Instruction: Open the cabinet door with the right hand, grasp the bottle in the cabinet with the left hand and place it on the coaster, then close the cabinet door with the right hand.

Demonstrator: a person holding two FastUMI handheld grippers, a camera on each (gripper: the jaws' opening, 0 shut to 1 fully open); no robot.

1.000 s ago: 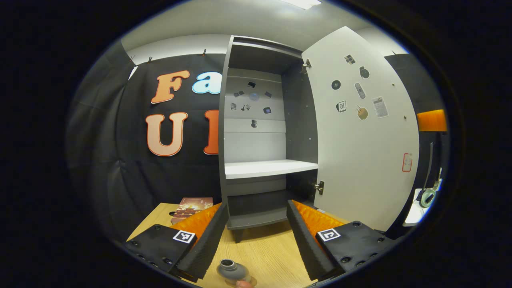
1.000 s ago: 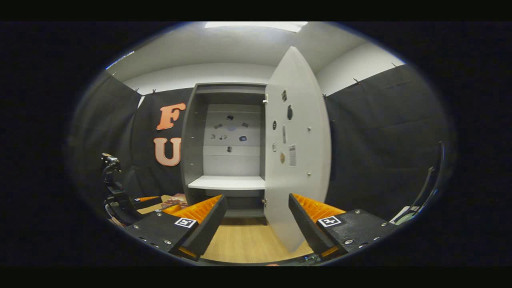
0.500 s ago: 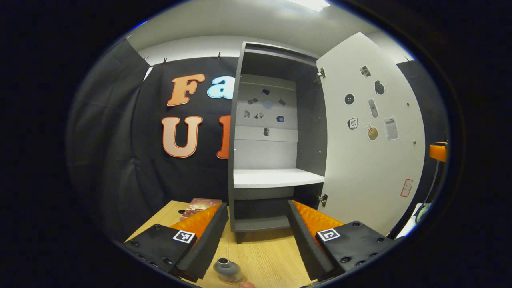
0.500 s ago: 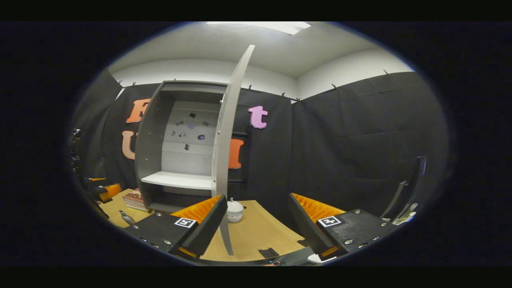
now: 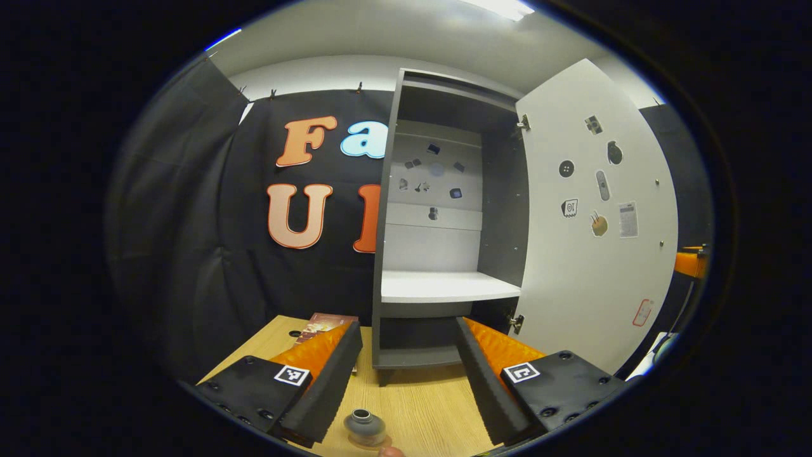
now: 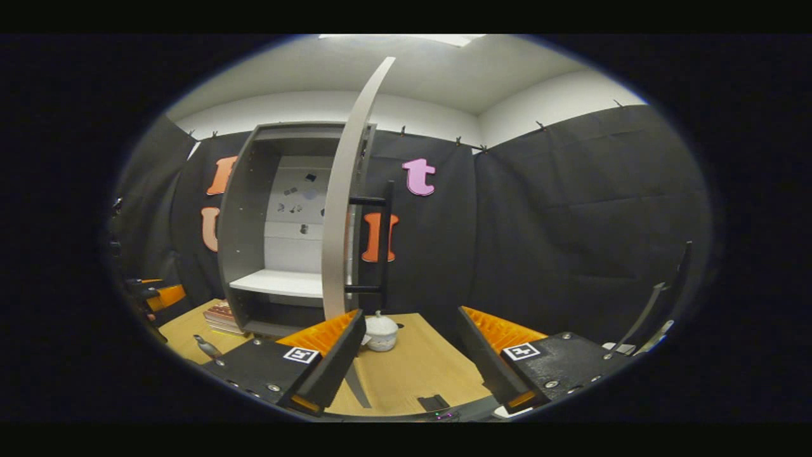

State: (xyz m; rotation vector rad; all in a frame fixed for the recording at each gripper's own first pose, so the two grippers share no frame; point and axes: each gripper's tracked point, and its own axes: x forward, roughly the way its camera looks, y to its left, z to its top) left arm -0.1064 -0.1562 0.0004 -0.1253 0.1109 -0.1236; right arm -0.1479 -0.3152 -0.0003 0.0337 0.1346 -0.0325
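In the left gripper view, the left gripper (image 5: 403, 374) is gaping wide and empty above the bottle (image 5: 363, 427), which is standing on the table (image 5: 438, 412) before the open cabinet (image 5: 444, 254). In the right gripper view, the right gripper (image 6: 409, 358) is spread wide, facing the cabinet door (image 6: 346, 190) edge-on; a careless push is risking clipping the white pot (image 6: 380, 331) just beside that edge, though open tabletop is lying to its right.

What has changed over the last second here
The right tongs swung around the cabinet door from its sticker side to its handle side. The left tongs backed away from the bottle. Door stays open; both tongs open, empty.
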